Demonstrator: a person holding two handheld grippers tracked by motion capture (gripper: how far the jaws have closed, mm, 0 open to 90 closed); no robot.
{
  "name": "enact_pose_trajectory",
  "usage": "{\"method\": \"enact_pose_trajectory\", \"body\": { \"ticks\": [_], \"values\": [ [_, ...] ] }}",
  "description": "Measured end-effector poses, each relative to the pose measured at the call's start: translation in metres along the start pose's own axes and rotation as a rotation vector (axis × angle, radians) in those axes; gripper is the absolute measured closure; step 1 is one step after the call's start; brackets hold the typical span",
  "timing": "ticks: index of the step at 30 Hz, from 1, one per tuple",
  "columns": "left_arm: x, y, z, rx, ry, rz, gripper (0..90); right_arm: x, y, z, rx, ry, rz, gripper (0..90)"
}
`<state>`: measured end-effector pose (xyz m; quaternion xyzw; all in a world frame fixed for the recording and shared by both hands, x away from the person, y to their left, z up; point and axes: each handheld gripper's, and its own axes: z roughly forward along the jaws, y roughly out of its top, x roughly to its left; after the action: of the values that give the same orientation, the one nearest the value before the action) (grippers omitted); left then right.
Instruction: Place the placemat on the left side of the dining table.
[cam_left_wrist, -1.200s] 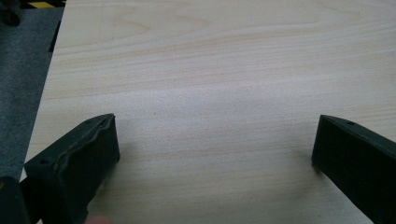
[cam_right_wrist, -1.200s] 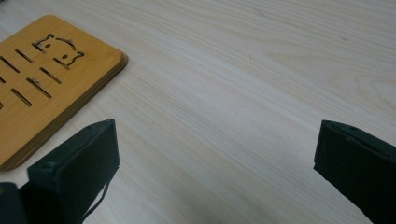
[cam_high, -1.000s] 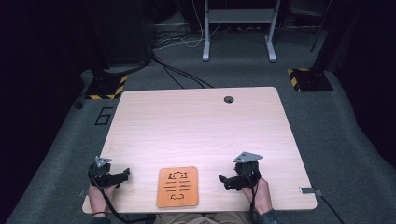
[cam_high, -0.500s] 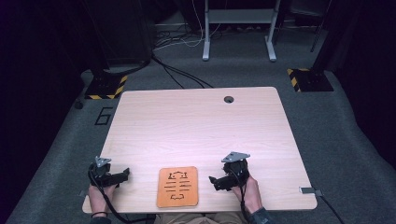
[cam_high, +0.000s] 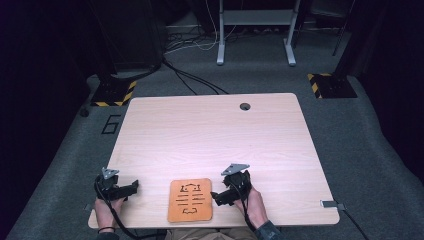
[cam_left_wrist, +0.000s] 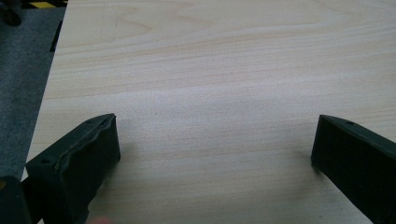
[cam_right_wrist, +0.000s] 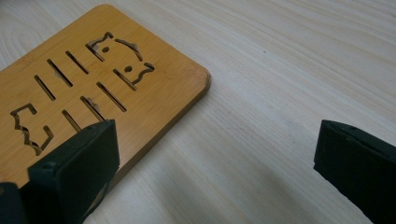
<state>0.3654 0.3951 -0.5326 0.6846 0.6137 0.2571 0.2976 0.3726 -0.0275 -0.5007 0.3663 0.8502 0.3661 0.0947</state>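
Observation:
An orange-brown wooden board (cam_high: 190, 199) with cut-out slots lies flat near the table's front edge, between both hands; the right gripper view shows the same board (cam_right_wrist: 70, 88) close up. My right gripper (cam_high: 216, 197) is open just right of the board, its jaws pointing at the board's right edge, and the right gripper (cam_right_wrist: 212, 161) has its left jaw over the board's edge and its right jaw over bare wood. My left gripper (cam_high: 134, 187) rests open on the table left of the board; nothing but wood lies between the left gripper (cam_left_wrist: 215, 154) jaws.
The pale wooden table (cam_high: 210, 135) has a round cable hole (cam_high: 244, 106) at its far edge. Grey carpet surrounds it, with cables, a metal desk frame (cam_high: 255, 30) and yellow-black striped bases (cam_high: 327, 85) beyond. A metal bracket (cam_high: 331, 204) sticks out at the front right corner.
My right gripper has moved left toward the board and now sits at its right edge. The left gripper and the board have stayed put.

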Motion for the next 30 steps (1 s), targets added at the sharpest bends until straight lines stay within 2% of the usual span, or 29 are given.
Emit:
{"method": "enact_pose_trajectory", "body": {
  "ticks": [9, 18, 20, 28, 30],
  "values": [
    [0.0, 0.0, 0.0, 0.0, 0.0, 0.0, 0.8, 0.008, 0.007, 0.014, 0.029, 0.005, -0.027, 0.0],
    [0.0, 0.0, 0.0, 0.002, 0.001, 0.0, 0.8, 0.014, 0.012, 0.027, 0.052, 0.007, -0.029, 0.4],
    [0.0, 0.0, 0.0, 0.002, 0.001, 0.0, 0.8, 0.015, 0.012, 0.029, 0.061, 0.007, -0.047, 0.4],
    [0.0, 0.0, 0.0, 0.0, 0.001, -0.001, 0.8, 0.015, 0.013, 0.035, 0.074, -0.002, -0.038, 0.8],
    [0.0, 0.0, 0.0, 0.0, 0.002, -0.001, 0.8, 0.016, 0.013, 0.035, 0.074, 0.002, -0.049, 0.8]
  ]
}}
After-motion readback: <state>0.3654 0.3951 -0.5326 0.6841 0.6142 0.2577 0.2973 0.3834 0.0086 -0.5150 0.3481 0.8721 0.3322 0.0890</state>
